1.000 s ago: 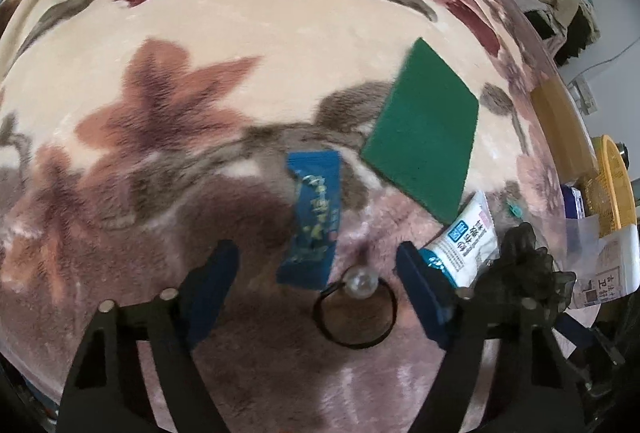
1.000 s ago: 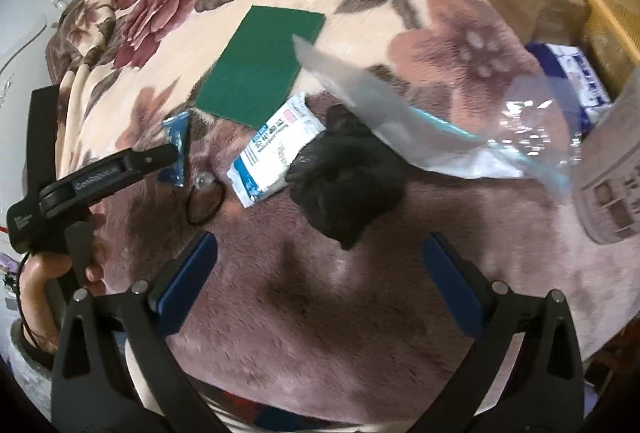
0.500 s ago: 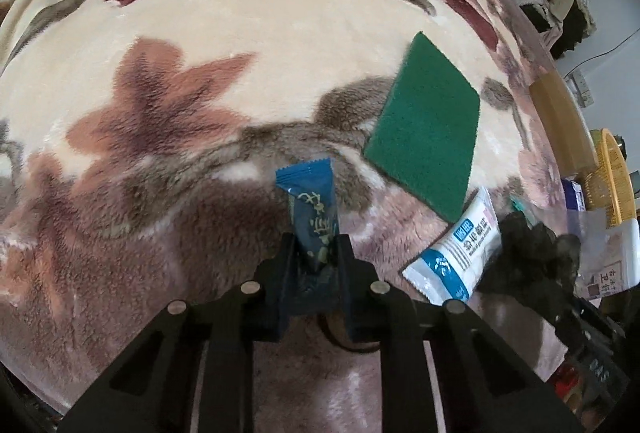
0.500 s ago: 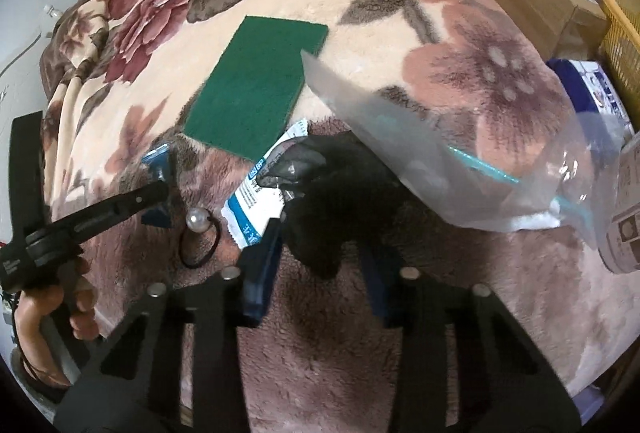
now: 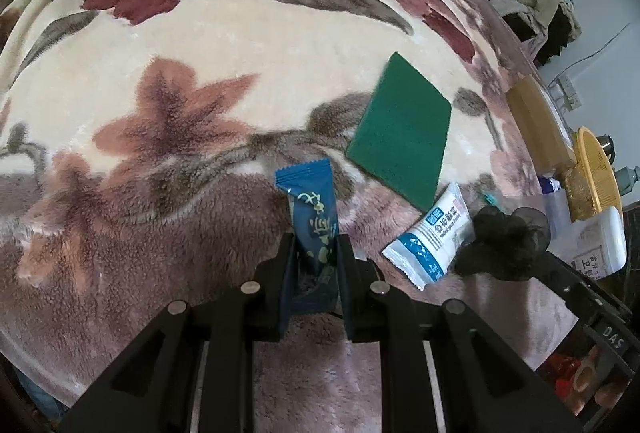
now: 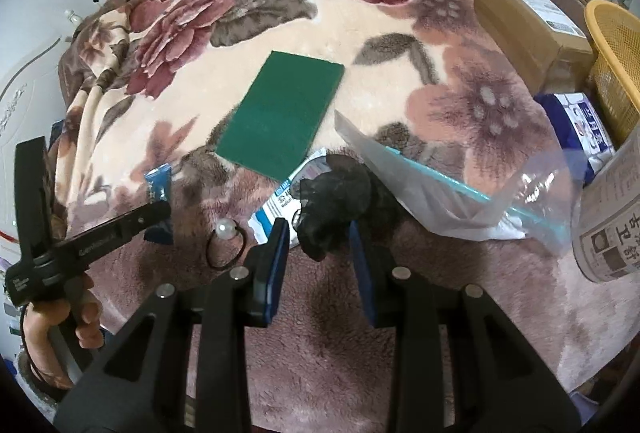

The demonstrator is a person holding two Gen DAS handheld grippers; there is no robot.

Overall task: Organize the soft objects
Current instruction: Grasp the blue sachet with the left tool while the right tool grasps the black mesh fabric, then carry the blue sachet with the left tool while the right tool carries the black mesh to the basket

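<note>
Left gripper [image 5: 316, 253] is pinching a narrow dark-blue foil sachet with gold lettering [image 5: 314, 209] by its lower half, the crimped top end standing up clear of the jaws, which have just been closing onto it. Right gripper [image 6: 318, 233] is clamping a crumpled black gauzy fabric scrunchie [image 6: 334, 197], its jaws likewise having just been closing, with the fabric bunching between the blue pads. Both things are looking light and yielding: the sachet is likely slippery and will crease, so holding it low across its width is suiting it, while the scrunchie is squashing easily and is best taken through its bulk. Both are sitting right at the fingertips, just above the plush floral blanket [image 5: 192, 121]. Lying on the blanket are a flat green scouring pad [image 6: 280, 113], a white-and-blue wipes packet [image 5: 434, 237] just beside the scrunchie, a black hair tie with a pearl bead [image 6: 224, 247], and a clear zip bag [image 6: 452, 193] near the right gripper
</note>
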